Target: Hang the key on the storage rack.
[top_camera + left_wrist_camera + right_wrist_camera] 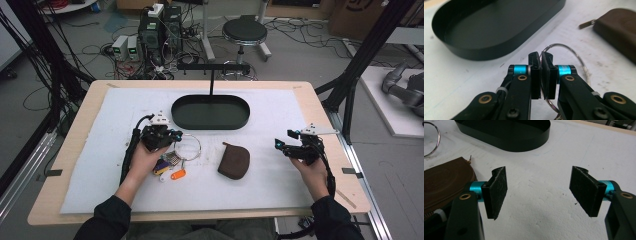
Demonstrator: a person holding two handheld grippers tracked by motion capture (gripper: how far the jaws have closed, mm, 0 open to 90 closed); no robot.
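A large wire key ring lies on the white mat, with keys and an orange tag bunched at its near side. My left gripper is shut on the ring's wire. In the left gripper view the pads press together and the ring loops out past them. To the right lies a brown zip pouch. Farther right, my right gripper stands open over bare mat with nothing between its pads.
A black oval tray sits empty at the back centre of the mat. A black T-shaped stand rises behind it. Beyond the table are a stool and cabled equipment on the floor.
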